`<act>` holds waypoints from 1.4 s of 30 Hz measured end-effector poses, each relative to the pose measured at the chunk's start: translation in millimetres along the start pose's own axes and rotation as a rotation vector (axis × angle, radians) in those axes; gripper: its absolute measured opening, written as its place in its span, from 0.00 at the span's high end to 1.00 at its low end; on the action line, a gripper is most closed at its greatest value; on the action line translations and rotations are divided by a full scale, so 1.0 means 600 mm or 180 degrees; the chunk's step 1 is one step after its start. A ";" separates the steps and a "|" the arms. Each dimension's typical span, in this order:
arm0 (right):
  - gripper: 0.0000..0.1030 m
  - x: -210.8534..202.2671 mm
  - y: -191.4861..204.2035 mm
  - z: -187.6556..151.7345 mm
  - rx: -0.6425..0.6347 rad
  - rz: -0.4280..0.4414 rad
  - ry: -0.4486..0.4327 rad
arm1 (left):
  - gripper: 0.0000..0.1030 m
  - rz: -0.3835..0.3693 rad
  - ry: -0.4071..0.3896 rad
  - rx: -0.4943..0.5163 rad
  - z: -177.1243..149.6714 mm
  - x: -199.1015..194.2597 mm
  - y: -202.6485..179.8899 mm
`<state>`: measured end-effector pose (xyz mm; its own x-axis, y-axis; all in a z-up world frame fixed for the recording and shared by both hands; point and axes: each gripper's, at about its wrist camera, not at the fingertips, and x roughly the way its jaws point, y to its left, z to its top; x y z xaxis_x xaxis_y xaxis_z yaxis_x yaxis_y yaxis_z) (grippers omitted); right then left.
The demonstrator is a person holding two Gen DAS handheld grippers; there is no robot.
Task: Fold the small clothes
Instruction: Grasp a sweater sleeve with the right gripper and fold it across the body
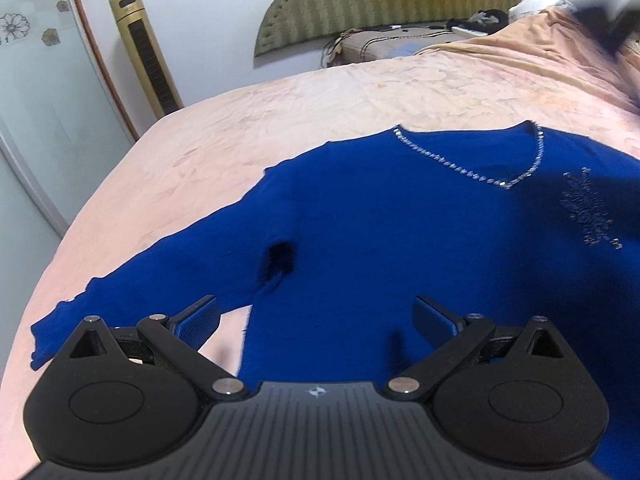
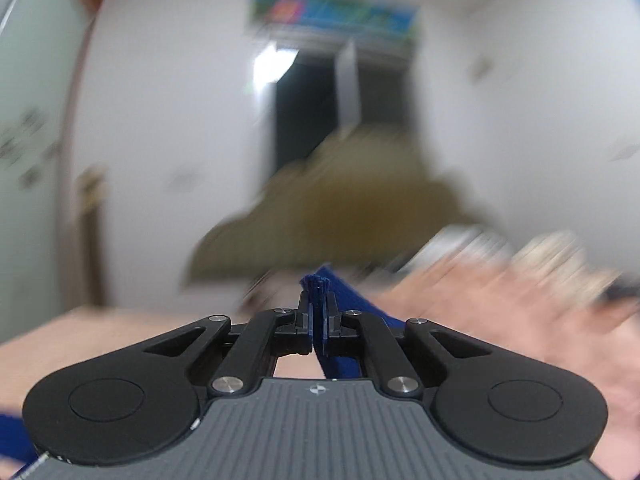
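A blue sweater (image 1: pixel 380 232) lies flat on the pink bed (image 1: pixel 280 120), neckline at the far side. My left fingers (image 1: pixel 200 322) hover spread above its near edge. My right fingers (image 2: pixel 308 320) pinch a fold of its fabric.

No words or numbers can be read. A small round emblem sits on each gripper's ribbed base, and a blurred colourful banner (image 2: pixel 332 12) hangs above a doorway, illegible.

Blue knit sweater (image 1: pixel 380 240) w/ shiny beaded neckline, soft pink bedspread (image 1: pixel 280 120) (slightly creased), matt black plastic gripper (image 1: pixel 316 320)
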<state>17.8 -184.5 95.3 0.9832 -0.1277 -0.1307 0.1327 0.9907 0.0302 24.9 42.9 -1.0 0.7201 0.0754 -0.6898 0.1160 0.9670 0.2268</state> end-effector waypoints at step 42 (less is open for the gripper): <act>0.52 0.078 0.159 -0.106 0.0334 0.1131 0.1444 | 0.00 0.0311 0.0216 -0.0034 0.005 0.046 0.001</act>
<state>68.8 -92.7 29.3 0.8207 0.2672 -0.5051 -0.1607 0.9562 0.2447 47.1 44.8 -18.0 0.6796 0.1852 -0.7098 0.0400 0.9568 0.2879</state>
